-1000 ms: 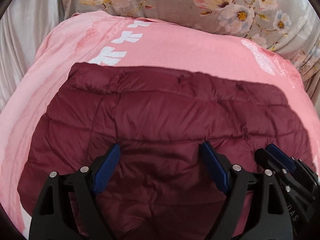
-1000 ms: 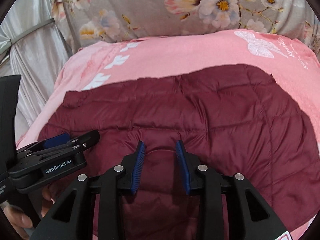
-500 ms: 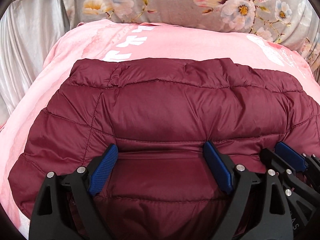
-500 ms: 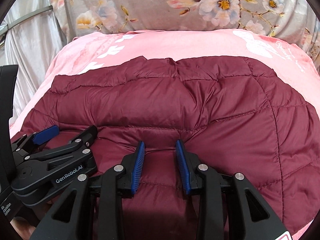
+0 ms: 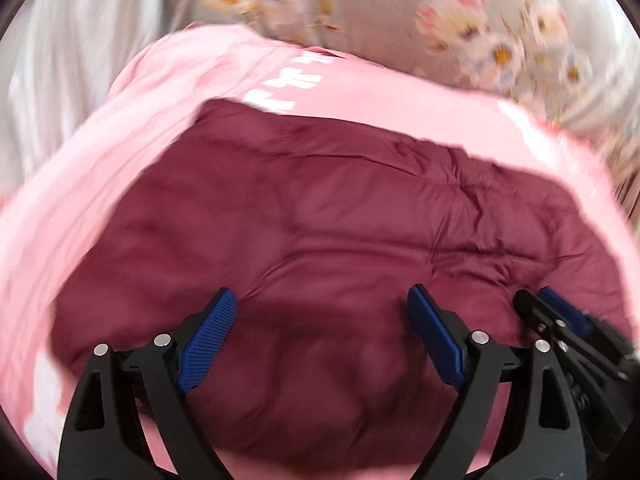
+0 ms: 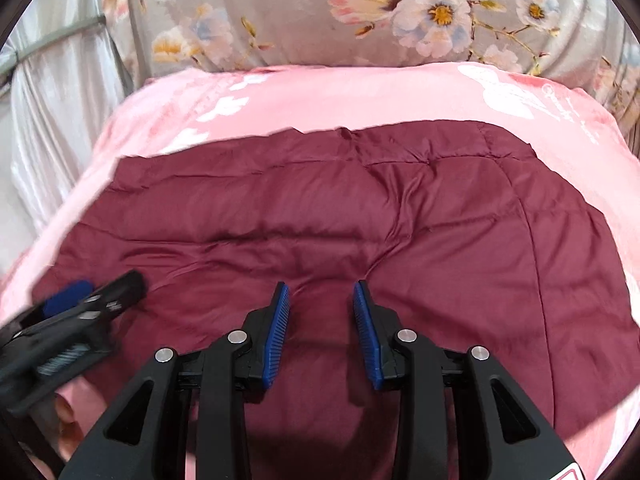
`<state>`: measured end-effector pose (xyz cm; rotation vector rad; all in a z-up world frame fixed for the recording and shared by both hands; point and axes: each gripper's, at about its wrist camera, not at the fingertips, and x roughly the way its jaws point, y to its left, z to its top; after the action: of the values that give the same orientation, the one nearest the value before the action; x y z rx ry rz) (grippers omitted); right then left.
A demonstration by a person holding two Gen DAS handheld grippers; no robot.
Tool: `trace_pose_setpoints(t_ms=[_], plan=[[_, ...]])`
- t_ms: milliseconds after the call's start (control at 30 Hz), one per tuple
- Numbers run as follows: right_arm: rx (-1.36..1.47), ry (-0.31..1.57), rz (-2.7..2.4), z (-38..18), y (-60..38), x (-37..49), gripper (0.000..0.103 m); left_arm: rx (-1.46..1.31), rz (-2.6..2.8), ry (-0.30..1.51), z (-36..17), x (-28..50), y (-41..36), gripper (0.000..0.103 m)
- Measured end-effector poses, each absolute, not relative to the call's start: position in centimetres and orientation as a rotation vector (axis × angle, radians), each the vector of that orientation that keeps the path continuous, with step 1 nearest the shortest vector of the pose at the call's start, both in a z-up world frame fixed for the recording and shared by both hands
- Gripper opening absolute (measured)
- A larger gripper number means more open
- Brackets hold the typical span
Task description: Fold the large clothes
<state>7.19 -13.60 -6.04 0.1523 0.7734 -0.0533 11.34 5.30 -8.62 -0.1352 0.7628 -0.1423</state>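
Note:
A maroon quilted puffer jacket [image 5: 320, 208] [image 6: 320, 208] lies spread flat on a pink blanket [image 5: 380, 96] [image 6: 360, 96]. My left gripper [image 5: 320, 292] hovers over the jacket's near part with its jaws wide open and nothing between the pads; the picture is motion-blurred. It also shows blurred at the left of the right wrist view, left gripper [image 6: 80, 304]. My right gripper [image 6: 320, 285] stands with its jaws partly apart, tips down on the jacket where creases run out from them. No fabric is pinched between its pads. The right gripper [image 5: 560, 316] sits close beside the left one.
The pink blanket with white prints covers a bed. Behind it lies grey floral bedding [image 6: 400, 12], and a shiny silver-grey curtain [image 6: 52, 112] hangs at the left. Part of a hand [image 6: 64, 412] shows at the lower left of the right wrist view.
The jacket's far edge, puffed up half a second ago, now lies flatter on the blanket. My left gripper has shifted sideways and rolled, blurring its view. The right gripper has stayed in place.

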Motion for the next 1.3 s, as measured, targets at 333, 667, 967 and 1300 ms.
trace_pose_setpoints(t_ms=[333,667,967,1300], plan=[[0.133,0.79,0.009,-6.4,-8.8,4.4,0.031,-0.432,0.002,0.867,-10.3,9.1,17.9,0.088],[0.112,0.801,-0.005,-7.7,-8.5,4.7,0.031,-0.473,-0.007,0.878,-11.6,9.8,16.3,0.094],[0.158,0.798,0.004,-7.2,-9.2,4.0,0.024,-0.482,-0.131,0.831,-7.7,9.7,13.7,0.015],[0.213,0.813,0.061,-6.7,-9.8,1.0,0.005,-0.414,-0.245,0.713,-1.1,7.0,11.8,0.011]])
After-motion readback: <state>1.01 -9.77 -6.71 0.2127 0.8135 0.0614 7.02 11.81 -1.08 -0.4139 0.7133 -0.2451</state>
